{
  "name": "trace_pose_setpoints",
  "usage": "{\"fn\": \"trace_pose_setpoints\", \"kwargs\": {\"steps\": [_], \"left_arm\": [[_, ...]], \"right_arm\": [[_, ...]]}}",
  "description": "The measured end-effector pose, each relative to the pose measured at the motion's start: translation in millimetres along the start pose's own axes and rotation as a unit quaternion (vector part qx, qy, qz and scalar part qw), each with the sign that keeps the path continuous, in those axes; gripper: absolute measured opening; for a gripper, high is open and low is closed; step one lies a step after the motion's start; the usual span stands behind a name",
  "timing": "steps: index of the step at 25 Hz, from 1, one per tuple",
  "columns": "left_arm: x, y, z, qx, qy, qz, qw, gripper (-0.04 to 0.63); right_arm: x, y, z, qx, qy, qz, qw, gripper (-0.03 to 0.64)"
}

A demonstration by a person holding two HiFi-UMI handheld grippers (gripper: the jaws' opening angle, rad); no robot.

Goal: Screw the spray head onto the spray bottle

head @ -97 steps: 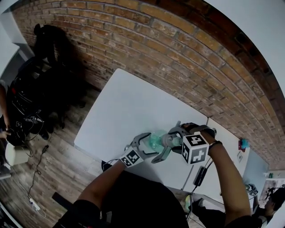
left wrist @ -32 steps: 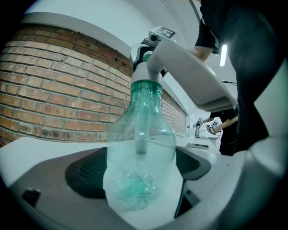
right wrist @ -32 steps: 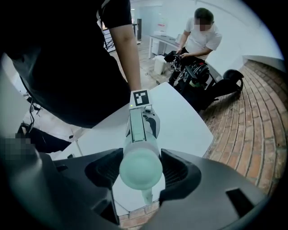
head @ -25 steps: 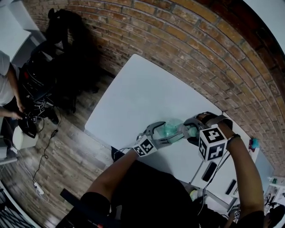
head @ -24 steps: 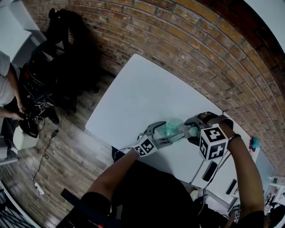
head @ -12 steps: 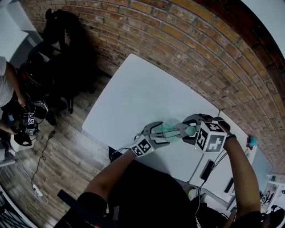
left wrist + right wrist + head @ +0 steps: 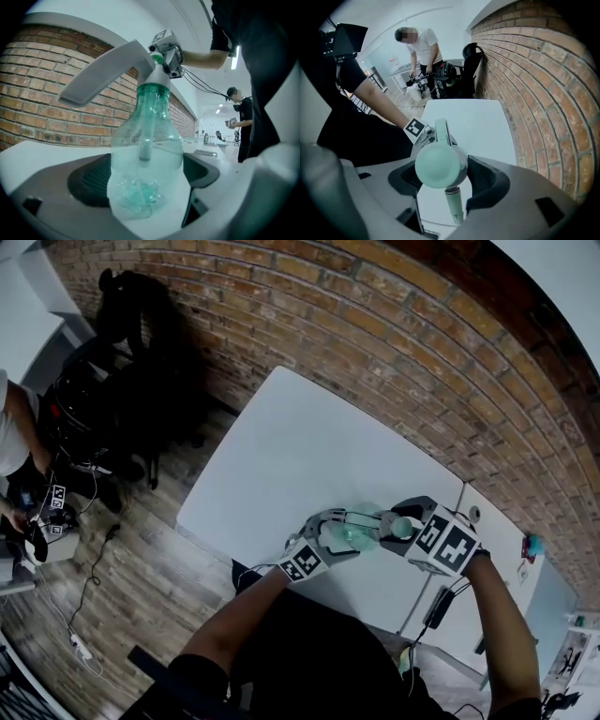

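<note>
Between the jaws of the left gripper stands the clear green spray bottle, upright and pinched at its lower body from both sides. Directly above it, the right gripper is closed on the spray head, whose pale green top fills the gap between the dark pads. The head sits on the bottle neck, and its grey lever sticks out high to the left of the left gripper. Under both grippers lies the white table.
</note>
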State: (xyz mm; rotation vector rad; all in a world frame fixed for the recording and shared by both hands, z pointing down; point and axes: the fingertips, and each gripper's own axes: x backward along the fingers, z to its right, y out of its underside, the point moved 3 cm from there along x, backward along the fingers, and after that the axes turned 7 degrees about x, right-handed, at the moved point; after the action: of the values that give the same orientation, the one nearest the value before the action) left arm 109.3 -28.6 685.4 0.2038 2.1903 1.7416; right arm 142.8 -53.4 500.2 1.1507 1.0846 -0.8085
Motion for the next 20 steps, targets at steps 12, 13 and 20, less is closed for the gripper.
{"fn": "trace_pose_setpoints", "kwargs": {"steps": [12,13,20], "left_arm": [[0.8,-5.8,3.7,-0.004,-0.003,-0.014,0.9999,0.469],[0.6,-6.0,2.0,-0.005,-0.005,-0.016,0.9998,0.469],[4.0,-7.1,2.2,0.002,-0.018,-0.034,0.9993,0.469]], "right_arm": [[-0.5,4.4,2.6,-0.084,0.035,0.028,0.995,0.264],[-0.4,4.1,3.6,-0.084,0.036,0.034,0.995,0.264],[3.0,4.7,2.2,-0.093,0.059,0.083,0.990,0.267]]}}
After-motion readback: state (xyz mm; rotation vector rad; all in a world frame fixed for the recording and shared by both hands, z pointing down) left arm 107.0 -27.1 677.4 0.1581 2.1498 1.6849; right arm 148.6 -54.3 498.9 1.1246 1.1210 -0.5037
